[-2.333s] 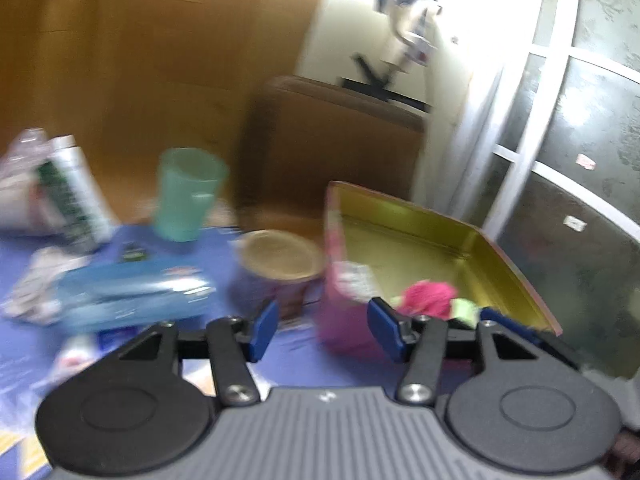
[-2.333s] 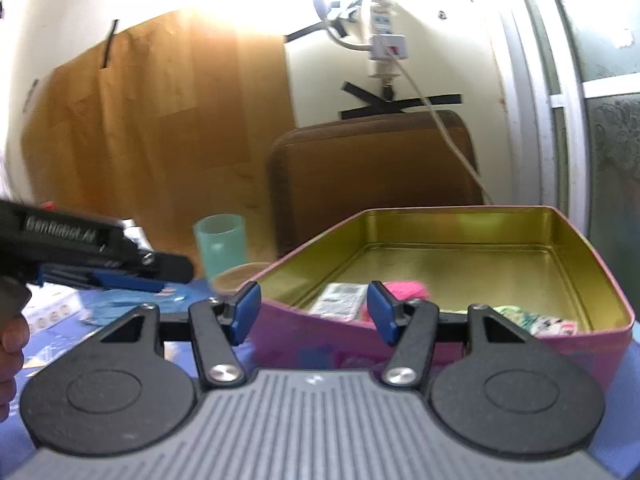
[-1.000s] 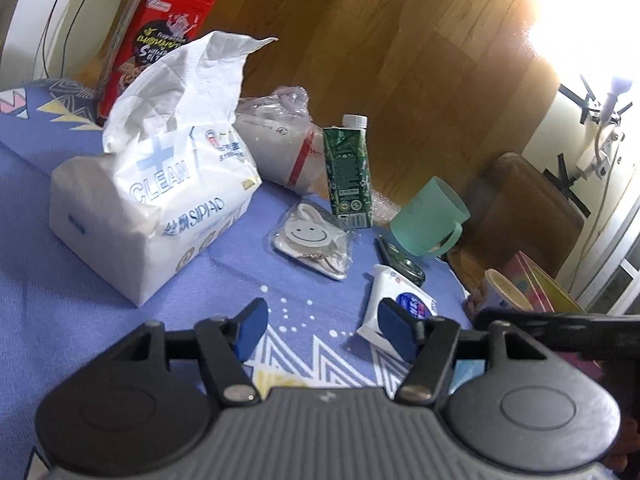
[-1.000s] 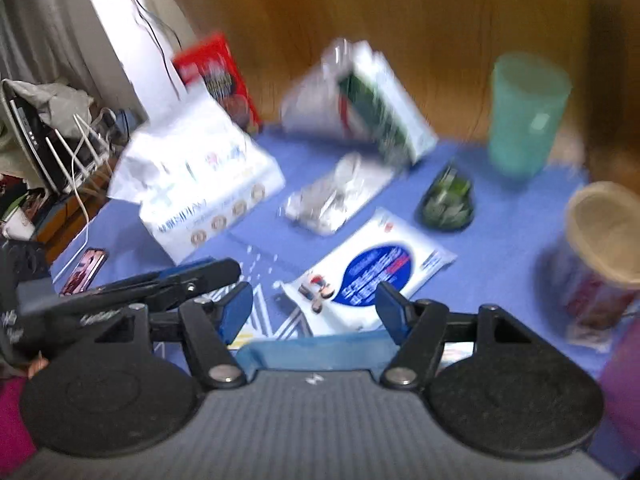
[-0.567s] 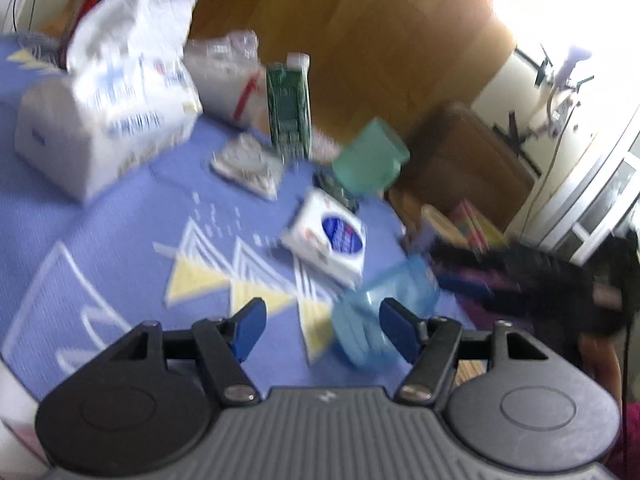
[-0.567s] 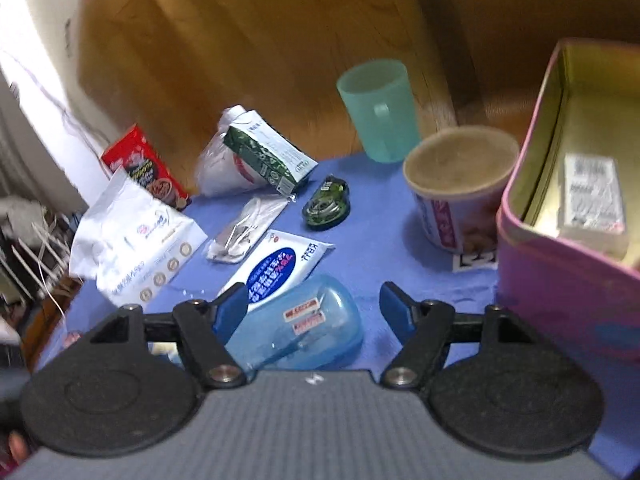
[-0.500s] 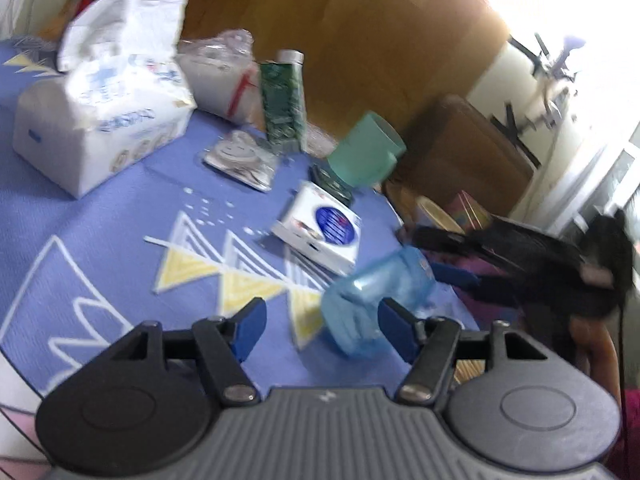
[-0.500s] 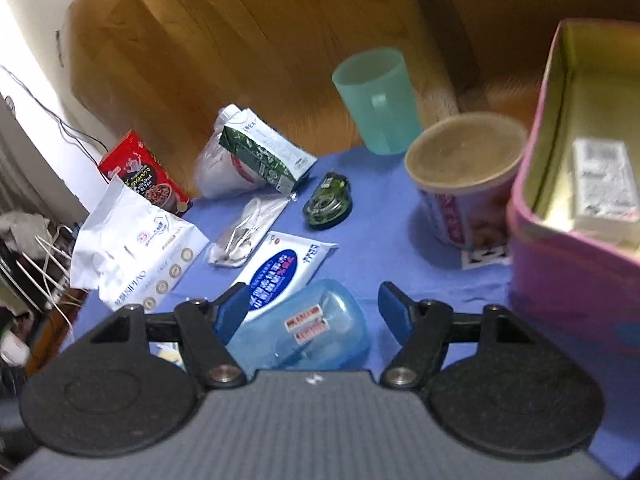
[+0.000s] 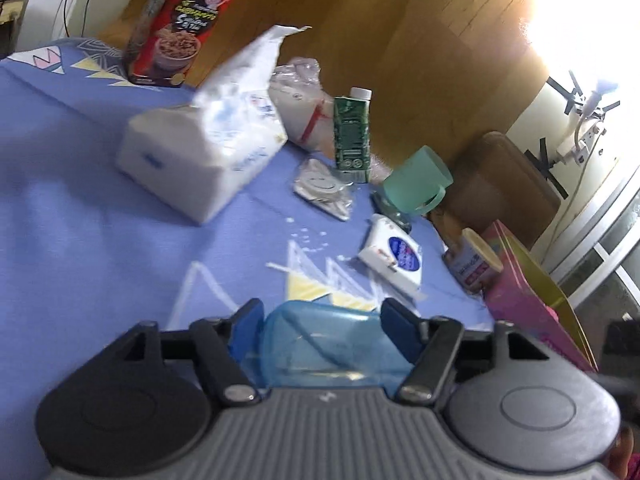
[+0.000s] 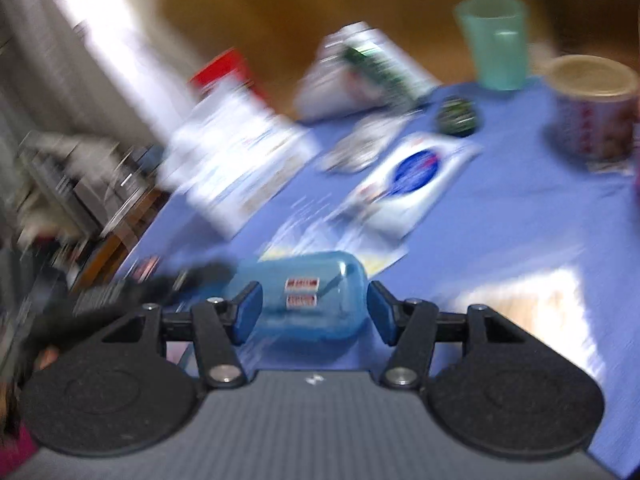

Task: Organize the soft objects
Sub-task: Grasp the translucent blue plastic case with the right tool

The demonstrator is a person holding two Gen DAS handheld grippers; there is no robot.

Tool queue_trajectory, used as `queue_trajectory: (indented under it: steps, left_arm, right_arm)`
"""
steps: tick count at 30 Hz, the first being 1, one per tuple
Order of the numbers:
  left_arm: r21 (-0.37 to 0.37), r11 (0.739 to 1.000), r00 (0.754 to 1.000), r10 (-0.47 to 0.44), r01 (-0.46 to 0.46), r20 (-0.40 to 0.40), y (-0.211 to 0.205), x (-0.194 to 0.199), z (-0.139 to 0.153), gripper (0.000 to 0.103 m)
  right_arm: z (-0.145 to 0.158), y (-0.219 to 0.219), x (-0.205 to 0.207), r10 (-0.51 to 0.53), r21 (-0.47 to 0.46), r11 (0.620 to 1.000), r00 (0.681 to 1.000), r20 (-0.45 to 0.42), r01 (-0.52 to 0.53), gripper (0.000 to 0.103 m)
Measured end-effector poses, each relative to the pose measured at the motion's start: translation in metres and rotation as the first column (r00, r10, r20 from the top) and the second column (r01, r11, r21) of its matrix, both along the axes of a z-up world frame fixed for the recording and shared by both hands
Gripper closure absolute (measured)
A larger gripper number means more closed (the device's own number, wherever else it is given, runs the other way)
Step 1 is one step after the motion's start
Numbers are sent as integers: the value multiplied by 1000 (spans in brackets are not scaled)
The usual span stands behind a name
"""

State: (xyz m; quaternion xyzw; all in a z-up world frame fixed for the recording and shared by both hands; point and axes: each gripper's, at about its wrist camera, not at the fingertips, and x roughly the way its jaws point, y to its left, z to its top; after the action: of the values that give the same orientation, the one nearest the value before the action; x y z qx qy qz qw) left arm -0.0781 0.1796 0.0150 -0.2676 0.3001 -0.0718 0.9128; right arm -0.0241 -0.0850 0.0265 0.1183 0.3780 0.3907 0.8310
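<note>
A clear blue plastic case (image 9: 324,340) lies on the blue tablecloth, between the open fingers of my left gripper (image 9: 322,330). It also shows in the blurred right wrist view (image 10: 308,300), between the open fingers of my right gripper (image 10: 314,312). A flat white wet-wipes pack with a blue label (image 9: 390,260) lies beyond it. A large white tissue pack (image 9: 204,148) stands further left. The pink tin with a gold inside (image 9: 532,292) stands at the right. The left gripper's dark body (image 10: 120,296) shows at the left of the right wrist view.
A green cup (image 9: 416,182), a green carton (image 9: 352,132), a clear packet with a smiley (image 9: 324,188), a paper-lidded cup (image 9: 476,260) and a red cereal box (image 9: 180,28) stand on the cloth. The table's left edge drops off beside clutter (image 10: 80,184).
Both grippers have come down around the blue case, which now lies between each pair of fingers. The right wrist view has swung left, away from the pink tin.
</note>
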Motion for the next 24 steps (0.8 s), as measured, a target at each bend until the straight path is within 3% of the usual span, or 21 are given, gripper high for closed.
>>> queue_trajectory:
  steps: [3,5,7,10,15,17,18,24]
  left_arm:
    - [-27,999,1000,-19,19,8,15,-9,-1,19]
    - [-32,999,1000,-10,10,25,22,-14,1,15]
    - [-43,999,999,-10,11,31,25,-16,3,15]
    - [-52,998,999,-35,37,40,19,-16,7,21]
    - [72,996,998,-48,50,-29,-6,-9,0,35]
    - [18,998,998,-61,62,-33,-9,-10,-6,35]
    - [37,998,998,-48,49,-29,-15,-10,-5,35]
    - [97,986,990,-136,133,26,-63,10,25,36]
  right_arm:
    - [0,9,-35,105,-51,994,988,113,-100,41]
    - [0,14,-53,130,-131,986,970,206,-105,22]
    - [-1,17,-64,150,-194,976,948,281,-97,17]
    - [-5,24,-63,183,-238,965,938,295,-113,17]
    - [-15,41,-53,206,-280,952,932,300,-121,19]
    - [-21,47,-57,218,-303,945,925,313,-120,27]
    - [-22,48,-61,213,-322,942,916,340,-100,32]
    - [-14,22,-71,148,-319,948,892,427,-5,32]
